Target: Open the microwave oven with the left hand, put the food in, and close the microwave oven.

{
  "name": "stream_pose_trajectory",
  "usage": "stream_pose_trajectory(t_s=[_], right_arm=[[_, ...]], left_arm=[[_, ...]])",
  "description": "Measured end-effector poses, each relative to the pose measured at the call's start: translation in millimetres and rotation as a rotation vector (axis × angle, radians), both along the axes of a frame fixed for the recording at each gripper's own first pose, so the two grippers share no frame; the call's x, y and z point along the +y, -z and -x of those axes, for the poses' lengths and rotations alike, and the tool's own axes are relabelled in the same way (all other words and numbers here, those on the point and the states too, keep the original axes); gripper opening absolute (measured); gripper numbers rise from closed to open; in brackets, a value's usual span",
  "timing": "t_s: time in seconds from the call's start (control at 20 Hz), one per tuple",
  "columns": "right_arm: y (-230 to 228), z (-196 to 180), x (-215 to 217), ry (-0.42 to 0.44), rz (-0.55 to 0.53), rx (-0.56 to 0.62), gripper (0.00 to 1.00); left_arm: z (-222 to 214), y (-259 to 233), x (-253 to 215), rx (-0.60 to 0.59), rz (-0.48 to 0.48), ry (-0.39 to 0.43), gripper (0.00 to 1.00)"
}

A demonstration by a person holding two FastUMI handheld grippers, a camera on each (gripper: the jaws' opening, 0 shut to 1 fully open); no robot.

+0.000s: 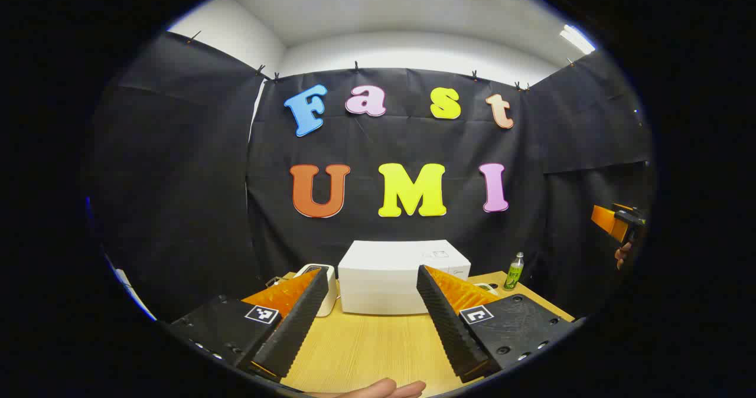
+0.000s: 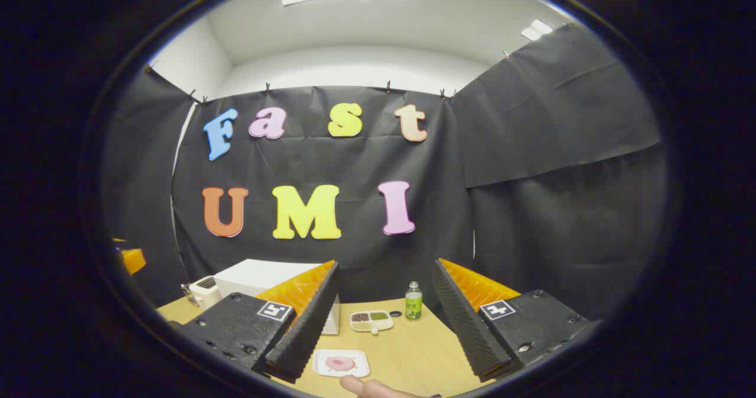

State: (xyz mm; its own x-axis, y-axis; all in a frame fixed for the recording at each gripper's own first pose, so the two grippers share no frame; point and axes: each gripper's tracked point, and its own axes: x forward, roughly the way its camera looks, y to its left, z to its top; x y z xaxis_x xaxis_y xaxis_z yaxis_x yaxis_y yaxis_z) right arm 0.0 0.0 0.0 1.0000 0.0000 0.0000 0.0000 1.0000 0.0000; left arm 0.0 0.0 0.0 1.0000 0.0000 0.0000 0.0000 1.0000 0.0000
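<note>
A white microwave [image 1: 390, 262] stands at the back of the wooden table [image 1: 366, 351], its front shut. My left gripper [image 1: 372, 271] is open and holds nothing; it hangs over the table's front, well short of the microwave. In the right gripper view the microwave [image 2: 260, 275] is at the left. A white plate with a pink round food item [image 2: 341, 363] lies near the table's front edge. My right gripper [image 2: 385, 263] is open and empty, above and just behind that plate. The right gripper [image 1: 617, 221] also shows far right in the left gripper view, held by a hand.
A small white appliance [image 1: 322, 289] stands left of the microwave. A green bottle [image 2: 413, 301] and a divided tray of food [image 2: 371, 320] sit at the back right. The left gripper [image 2: 131, 259] shows at the far left. A hand [image 2: 372, 389] rests at the table's front.
</note>
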Motion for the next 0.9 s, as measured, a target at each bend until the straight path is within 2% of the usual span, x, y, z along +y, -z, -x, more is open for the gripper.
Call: stream_pose_trajectory(t_s=[0.05,0.1,0.2,0.25,0.3,0.35,0.4,0.45,0.5,0.55,0.6,0.7,0.9], right_arm=[[1.7,0.6,-1.7,0.006,0.011,0.004,0.92],[5.1,1.7,-3.6,0.009,0.019,0.015,1.00],[7.2,4.9,-5.3,0.007,0.014,0.030,1.00],[5.2,6.4,-7.7,0.010,0.009,0.028,1.00],[3.0,6.6,-9.5,0.009,0.004,0.022,0.92],[-0.2,7.0,-7.5,-0.006,-0.001,0.011,0.92],[-0.1,7.6,-6.3,-0.024,-0.004,0.005,1.00],[0.1,6.9,-8.6,-0.028,-0.001,0.000,1.00],[1.4,5.5,-15.9,-0.021,0.009,-0.001,1.00],[2.5,5.9,-18.9,-0.020,0.015,-0.001,0.91],[2.3,6.7,-17.4,-0.030,0.019,-0.004,1.00],[5.3,10.5,-13.9,-0.063,0.007,0.005,1.00],[-0.1,14.0,-19.3,-0.064,0.000,-0.010,1.00]], left_arm=[[2.8,-1.9,-3.7,-0.002,0.004,0.013,0.95],[4.3,-5.9,-7.7,-0.011,0.007,0.025,0.95],[7.2,-11.5,-11.2,-0.027,0.005,0.035,0.95],[7.7,-11.9,-12.5,-0.032,0.006,0.038,0.84],[6.9,-11.0,-14.0,-0.031,0.007,0.040,0.95],[8.0,-8.9,-14.3,-0.025,0.010,0.040,0.95],[9.3,-7.2,-14.2,-0.022,0.010,0.042,0.95],[11.5,-9.0,-12.9,-0.023,0.006,0.042,0.84],[12.3,-9.7,-8.7,-0.027,0.003,0.035,0.84],[13.8,-10.4,-5.3,-0.029,0.004,0.026,0.95],[14.7,-10.4,-5.4,-0.034,0.006,0.024,0.95],[15.8,-13.0,-3.2,-0.043,0.012,0.021,0.95],[17.8,-20.6,-6.0,-0.067,0.016,0.055,0.95]])
